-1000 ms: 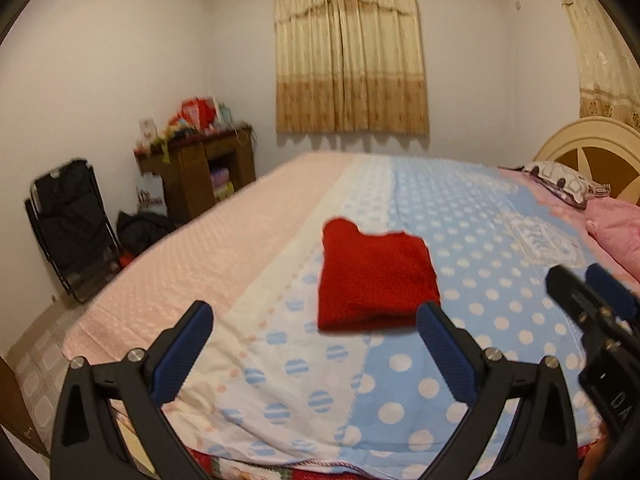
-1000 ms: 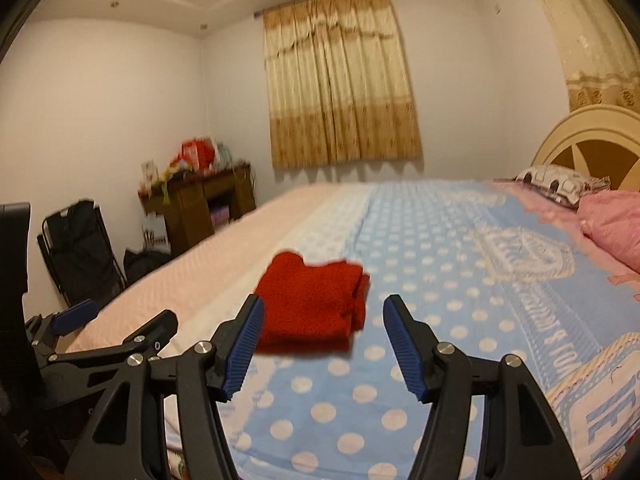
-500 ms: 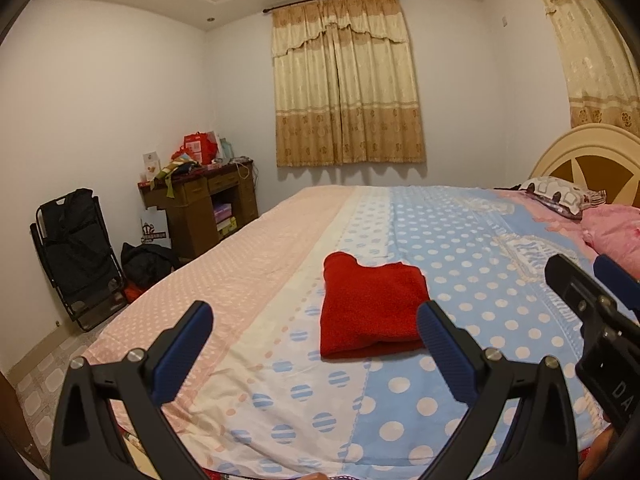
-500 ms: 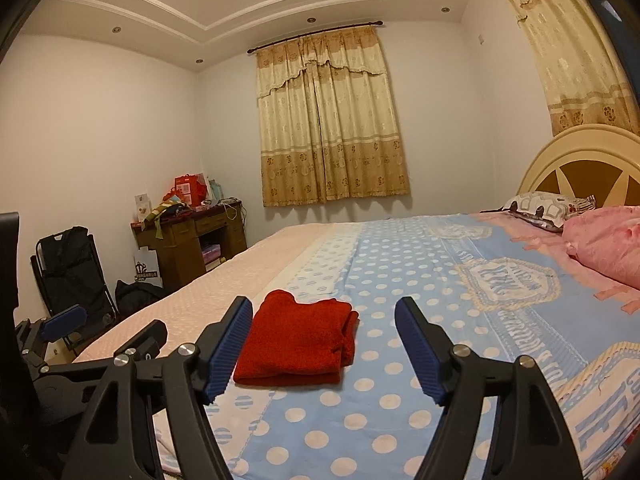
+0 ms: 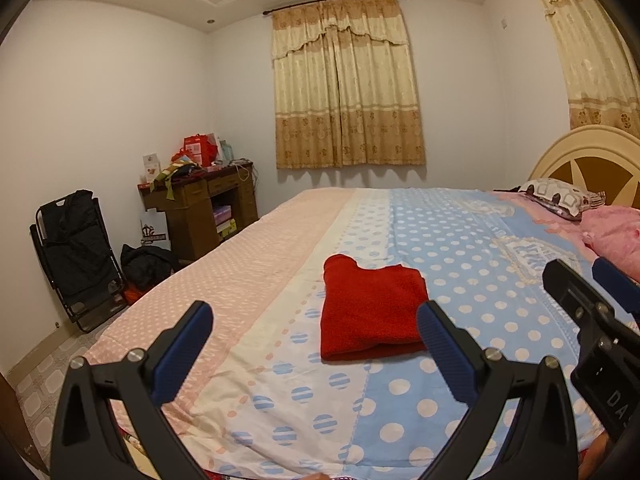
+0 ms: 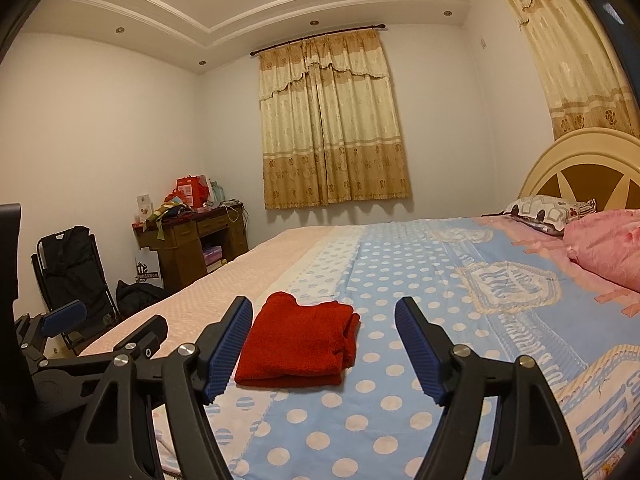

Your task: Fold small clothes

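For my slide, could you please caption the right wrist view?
Open right gripper above a folded red garment on the polka-dot bed.

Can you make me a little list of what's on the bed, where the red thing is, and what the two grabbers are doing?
garment: red cloth, folded into a neat rectangle
where: lying flat on the polka-dot bedspread, near the bed's foot end
left gripper: open, empty, short of the cloth
right gripper: open, empty, not touching the cloth
also on bed: pink pillow, patterned pillow
folding: looks finished
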The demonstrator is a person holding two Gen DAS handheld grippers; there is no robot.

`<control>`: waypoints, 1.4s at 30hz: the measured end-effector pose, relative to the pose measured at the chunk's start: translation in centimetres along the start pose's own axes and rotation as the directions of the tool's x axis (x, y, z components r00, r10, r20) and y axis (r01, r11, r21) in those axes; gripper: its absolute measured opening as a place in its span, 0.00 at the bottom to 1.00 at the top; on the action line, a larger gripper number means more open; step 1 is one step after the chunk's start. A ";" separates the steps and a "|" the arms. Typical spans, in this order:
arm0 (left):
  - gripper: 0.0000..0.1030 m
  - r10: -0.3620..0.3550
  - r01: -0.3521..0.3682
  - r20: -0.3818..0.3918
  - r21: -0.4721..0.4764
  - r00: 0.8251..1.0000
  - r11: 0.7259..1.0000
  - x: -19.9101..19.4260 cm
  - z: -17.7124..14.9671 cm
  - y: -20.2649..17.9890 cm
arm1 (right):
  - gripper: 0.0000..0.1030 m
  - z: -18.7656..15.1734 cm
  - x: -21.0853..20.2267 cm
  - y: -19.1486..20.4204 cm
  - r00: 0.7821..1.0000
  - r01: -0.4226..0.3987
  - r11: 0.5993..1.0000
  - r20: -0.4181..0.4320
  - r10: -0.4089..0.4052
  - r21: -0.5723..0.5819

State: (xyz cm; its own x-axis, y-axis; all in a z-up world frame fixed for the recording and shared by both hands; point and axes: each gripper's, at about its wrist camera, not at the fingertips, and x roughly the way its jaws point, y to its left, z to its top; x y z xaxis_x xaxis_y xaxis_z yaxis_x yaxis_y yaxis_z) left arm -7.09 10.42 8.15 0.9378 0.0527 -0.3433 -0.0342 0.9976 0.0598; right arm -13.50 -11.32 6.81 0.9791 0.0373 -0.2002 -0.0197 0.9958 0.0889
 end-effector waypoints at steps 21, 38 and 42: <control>1.00 0.008 -0.008 -0.005 0.018 1.000 1.000 0.0 -0.2 -0.6 | 0.73 0.3 0.0 -0.2 1.000 0.002 1.000 0.010 -0.002 0.009; 1.00 0.031 -0.031 0.001 0.033 1.000 0.999 0.1 -0.4 -0.3 | 0.73 0.1 -0.4 0.1 1.000 0.004 1.000 0.017 -0.004 0.012; 1.00 0.022 -0.022 -0.004 0.036 1.000 0.999 0.1 -0.5 -0.2 | 0.73 0.1 -0.4 0.1 1.000 0.003 1.000 0.016 -0.004 0.013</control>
State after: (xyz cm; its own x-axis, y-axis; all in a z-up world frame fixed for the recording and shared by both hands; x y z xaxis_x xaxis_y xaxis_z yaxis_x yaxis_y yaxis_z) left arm -7.19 10.23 7.61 0.9353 0.0745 -0.3459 -0.0419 0.9940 0.1008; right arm -13.90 -11.21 6.96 0.9822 0.0324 -0.1853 -0.0139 0.9948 0.1008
